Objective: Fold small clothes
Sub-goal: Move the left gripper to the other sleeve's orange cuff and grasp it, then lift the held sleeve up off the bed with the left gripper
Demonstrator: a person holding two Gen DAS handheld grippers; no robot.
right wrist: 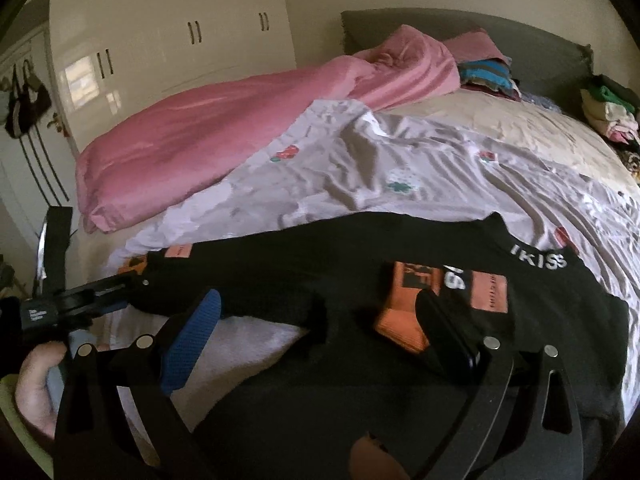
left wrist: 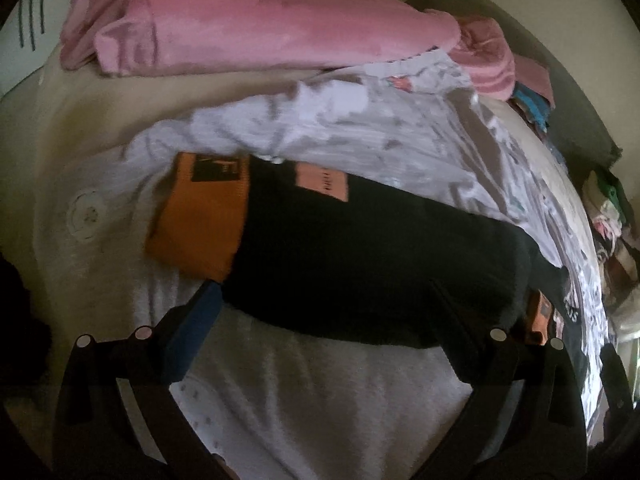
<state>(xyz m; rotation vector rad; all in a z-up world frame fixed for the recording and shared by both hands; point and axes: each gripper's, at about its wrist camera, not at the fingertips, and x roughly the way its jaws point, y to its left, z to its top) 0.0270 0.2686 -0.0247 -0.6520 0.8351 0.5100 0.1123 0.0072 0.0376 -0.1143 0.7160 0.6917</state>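
Note:
A small black garment point(left wrist: 360, 264) with orange cuffs point(left wrist: 200, 220) and salmon labels lies across a white towel point(left wrist: 300, 392) on the bed. My left gripper point(left wrist: 324, 328) is open, its blue-padded left finger point(left wrist: 192, 340) at the garment's near edge and the right finger under or against the black cloth. In the right wrist view the same garment point(right wrist: 320, 288) lies across the bed with an "IKISS" waistband. My right gripper point(right wrist: 320, 332) is open over it, its right finger point(right wrist: 444, 332) beside an orange cuff point(right wrist: 404, 312). The left gripper point(right wrist: 100, 296) shows at left.
A pink duvet point(right wrist: 224, 128) lies along the bed's far side, over a white floral sheet point(right wrist: 400, 176). Stacks of folded clothes point(right wrist: 608, 112) sit by the grey headboard point(right wrist: 480, 36). A white wardrobe point(right wrist: 160, 40) stands at left.

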